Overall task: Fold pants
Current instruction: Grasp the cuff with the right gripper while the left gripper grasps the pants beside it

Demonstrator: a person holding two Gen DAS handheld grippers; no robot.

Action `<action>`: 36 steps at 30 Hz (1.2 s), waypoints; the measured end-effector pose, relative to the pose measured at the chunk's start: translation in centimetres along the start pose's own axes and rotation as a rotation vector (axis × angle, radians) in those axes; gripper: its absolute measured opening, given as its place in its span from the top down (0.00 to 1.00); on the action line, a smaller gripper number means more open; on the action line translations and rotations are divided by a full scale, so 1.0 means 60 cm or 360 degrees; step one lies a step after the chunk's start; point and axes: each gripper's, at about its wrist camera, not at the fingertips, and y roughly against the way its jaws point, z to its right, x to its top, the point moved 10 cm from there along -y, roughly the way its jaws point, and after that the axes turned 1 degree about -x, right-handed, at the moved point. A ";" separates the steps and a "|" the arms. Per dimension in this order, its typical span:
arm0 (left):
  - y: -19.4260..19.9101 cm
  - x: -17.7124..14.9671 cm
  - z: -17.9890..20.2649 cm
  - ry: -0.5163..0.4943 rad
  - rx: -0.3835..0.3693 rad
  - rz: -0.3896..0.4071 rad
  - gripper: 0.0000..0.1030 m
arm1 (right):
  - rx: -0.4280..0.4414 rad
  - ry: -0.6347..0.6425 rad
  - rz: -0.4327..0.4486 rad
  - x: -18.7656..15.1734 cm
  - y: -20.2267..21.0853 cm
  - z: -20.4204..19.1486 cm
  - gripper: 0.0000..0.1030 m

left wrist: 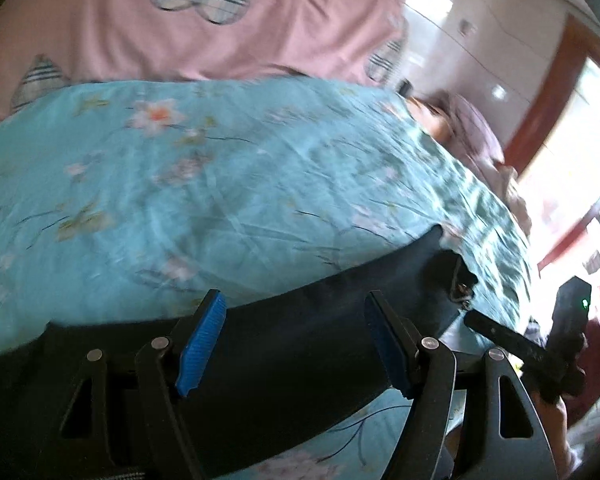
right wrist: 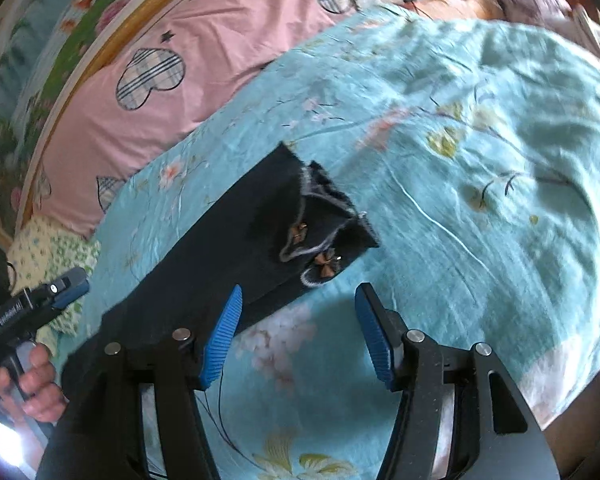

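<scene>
Lying as a long dark strip on the bed, the pants [right wrist: 236, 240] run in the right wrist view from lower left to a frayed, bow-trimmed end just above centre. In the left wrist view the pants [left wrist: 300, 344] cross the lower frame nearly level, passing between the fingers. The left gripper [left wrist: 296, 340] stands with jaws wide apart straddling the strip, gripping nothing. The right gripper [right wrist: 298, 328] is likewise spread and empty; only its left pad [right wrist: 224, 332] overlaps the strip's edge, the cloth lying up and left of it. By judgement, the left gripper is better placed to pinch; the fold would travel along the long axis. Beneath lies a turquoise floral sheet [right wrist: 460, 160], with a pink pillow [left wrist: 180, 40] at upper frame and a window [left wrist: 580, 160] at right.
</scene>
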 end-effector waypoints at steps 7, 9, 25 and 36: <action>-0.069 0.025 0.042 -0.0120 -0.0095 -0.0143 0.29 | 0.0058 -0.0132 0.0024 0.026 -0.021 0.003 0.42; -0.087 0.030 0.054 -0.0154 -0.0111 -0.0176 0.29 | 0.0065 -0.0168 0.0028 0.030 -0.028 0.005 0.42; -0.200 0.043 0.197 -0.0580 -0.0371 -0.0478 0.29 | 0.0193 -0.0125 0.0077 0.043 -0.022 0.036 0.88; -0.294 0.004 0.280 -0.0729 -0.0602 -0.0826 0.41 | 0.0299 -0.0129 0.0087 0.027 -0.004 0.046 0.88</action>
